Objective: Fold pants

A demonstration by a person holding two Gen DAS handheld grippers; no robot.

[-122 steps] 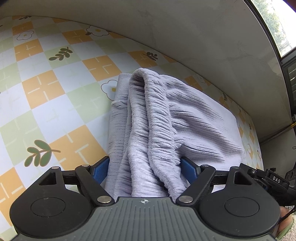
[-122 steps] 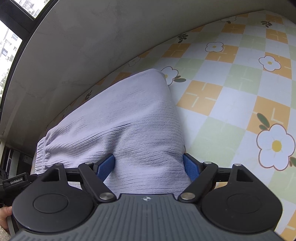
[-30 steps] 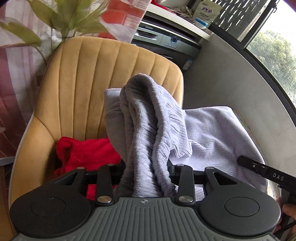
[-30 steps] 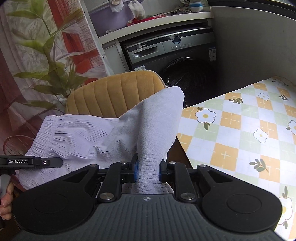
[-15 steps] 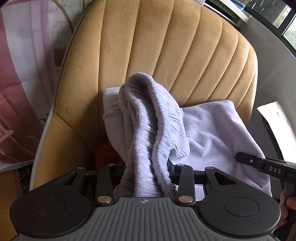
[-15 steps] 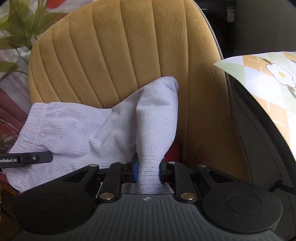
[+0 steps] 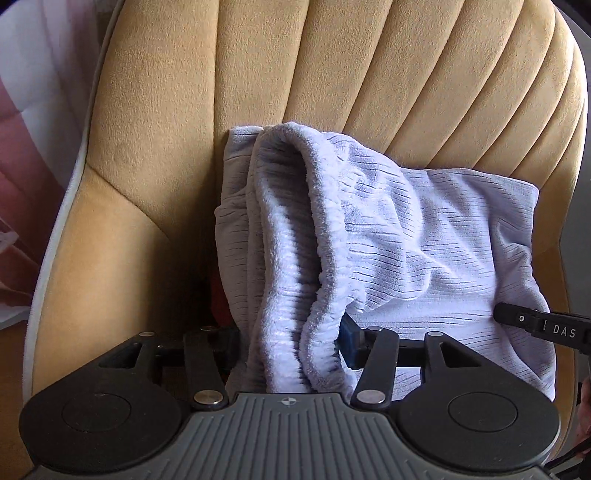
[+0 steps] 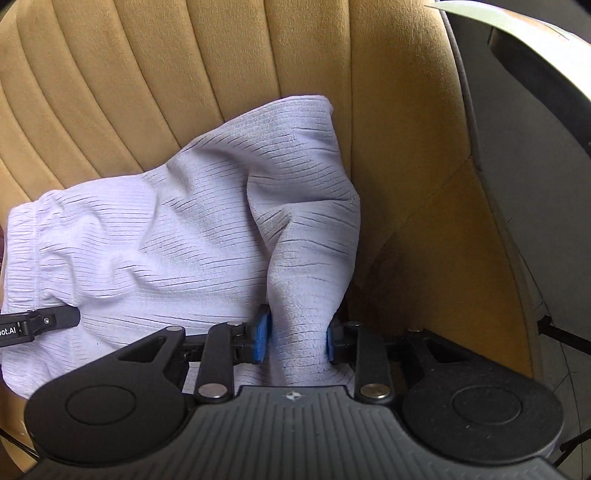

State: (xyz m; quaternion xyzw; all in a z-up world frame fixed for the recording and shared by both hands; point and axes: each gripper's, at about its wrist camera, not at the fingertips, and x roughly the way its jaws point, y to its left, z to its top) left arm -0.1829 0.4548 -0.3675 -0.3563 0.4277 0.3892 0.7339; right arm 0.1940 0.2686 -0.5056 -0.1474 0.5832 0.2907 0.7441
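Lowered onto the ribbed chair (image 7: 369, 74), plush pants (image 7: 424, 236) slacken.

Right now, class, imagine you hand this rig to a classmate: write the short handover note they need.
Left claw: jaws opening, a thick bunch of the lilac pants between them.
Right claw: jaws opening too, a fold of the same pants between its blue pads.
Where things are: the pants lie folded into a bundle on the yellow chair, leaning against its ribbed backrest. Something red shows under them. A corner of the patterned tablecloth shows at the upper right of the right view.
Done: folding, and setting the bundle on the chair.
Left: let go fully and draw both claws back without dragging the cloth.
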